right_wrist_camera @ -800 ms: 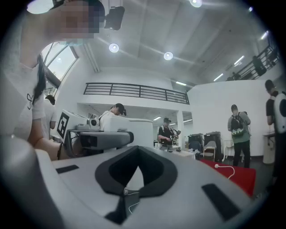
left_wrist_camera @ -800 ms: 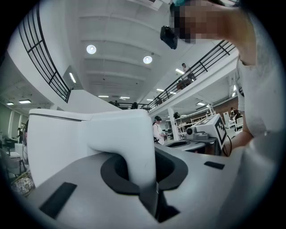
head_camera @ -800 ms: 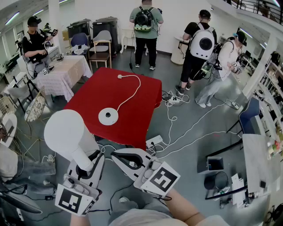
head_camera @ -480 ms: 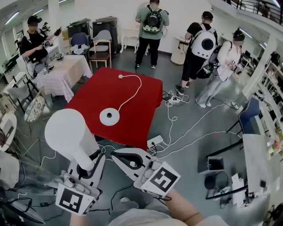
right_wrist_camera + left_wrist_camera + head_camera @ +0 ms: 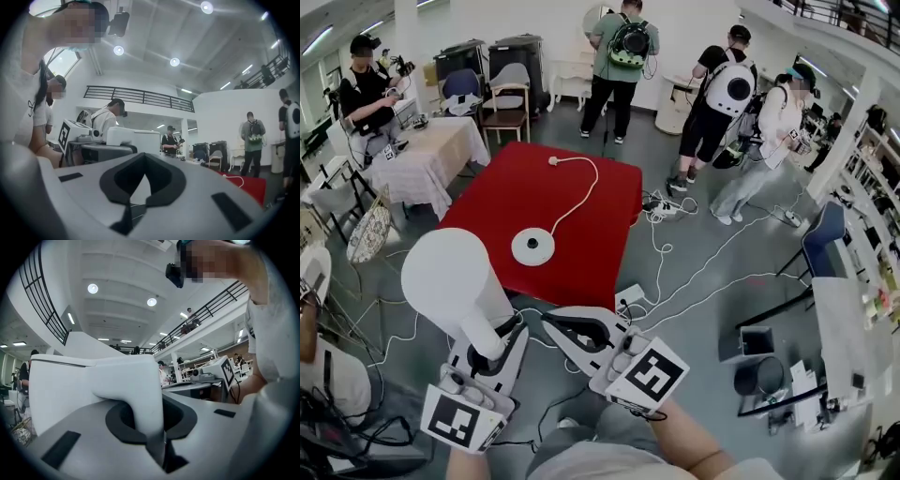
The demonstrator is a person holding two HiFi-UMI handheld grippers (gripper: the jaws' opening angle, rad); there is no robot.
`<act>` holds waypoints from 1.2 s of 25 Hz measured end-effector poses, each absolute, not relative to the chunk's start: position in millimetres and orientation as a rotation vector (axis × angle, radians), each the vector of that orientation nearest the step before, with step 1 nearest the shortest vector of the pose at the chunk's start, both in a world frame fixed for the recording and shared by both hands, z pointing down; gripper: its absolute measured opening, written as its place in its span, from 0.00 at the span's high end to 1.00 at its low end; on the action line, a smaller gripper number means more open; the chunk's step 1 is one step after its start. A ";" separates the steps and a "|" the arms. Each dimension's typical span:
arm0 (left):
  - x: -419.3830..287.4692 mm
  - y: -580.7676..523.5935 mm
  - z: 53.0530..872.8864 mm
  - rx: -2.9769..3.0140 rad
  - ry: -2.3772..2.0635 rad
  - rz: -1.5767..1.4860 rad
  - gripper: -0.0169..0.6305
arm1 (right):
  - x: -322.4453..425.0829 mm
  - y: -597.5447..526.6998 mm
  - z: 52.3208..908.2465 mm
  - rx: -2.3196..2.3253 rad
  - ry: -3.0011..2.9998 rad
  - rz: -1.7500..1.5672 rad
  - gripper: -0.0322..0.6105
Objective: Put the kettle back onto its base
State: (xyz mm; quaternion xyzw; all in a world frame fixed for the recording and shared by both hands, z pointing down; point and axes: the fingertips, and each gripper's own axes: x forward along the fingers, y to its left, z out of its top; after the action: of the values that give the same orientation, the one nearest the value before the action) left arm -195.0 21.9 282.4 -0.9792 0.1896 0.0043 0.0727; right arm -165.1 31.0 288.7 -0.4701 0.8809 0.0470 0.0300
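Nearest the wearer, the left gripper [image 5: 492, 345] is clamped on the handle [image 5: 143, 394] of the white kettle [image 5: 450, 286]. The left gripper view shows the handle filling the gap between the jaws, with both pads pressed against it. The kettle body stands out ahead and to the left of that gripper. It hangs over the floor [image 5: 712, 281], short of the near edge of the red table [image 5: 581, 234], and it touches nothing else. Seen from above it appears upright, with its long axis vertical, though the steep angle leaves some doubt.

The right gripper [image 5: 581, 330] sits just beside the left one, on its right. Its jaws are drawn together with nothing between them, and it plays no part in the hold.

Further out, the round white base [image 5: 532, 247] lies flat on the red table, toward the near side. It lies well apart from the kettle, ahead of it and to its right. The top of the base is bare.

Beyond the base, its cord [image 5: 581, 192] curves away to a plug [image 5: 553, 161] near the far edge, lying clear of the line of approach.

Finding: the coming move turns on the forward and rightward offset between kettle and base. The carrying hand is the left one. In my judgement the kettle must travel over the table edge and come down vertically, centred on the base.
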 end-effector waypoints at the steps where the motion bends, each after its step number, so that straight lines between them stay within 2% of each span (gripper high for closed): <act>1: -193.1 21.3 284.6 -2.945 0.564 0.014 0.90 | -163.0 30.6 289.3 -1.447 2.721 0.139 0.94; 13: -148.7 -16.2 297.3 -2.957 0.620 0.044 0.90 | -115.4 -13.9 293.8 -1.390 2.749 0.129 0.94; 30: -19.1 -101.5 308.5 -2.897 0.964 0.058 0.90 | 4.5 -105.9 288.5 -1.016 2.937 0.150 0.94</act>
State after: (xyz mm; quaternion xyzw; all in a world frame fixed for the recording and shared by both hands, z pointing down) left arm -19.1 -101.5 308.5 -0.9478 0.3153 0.0190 0.0441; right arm 4.5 -105.9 288.5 -0.3266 0.9438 0.0481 0.0153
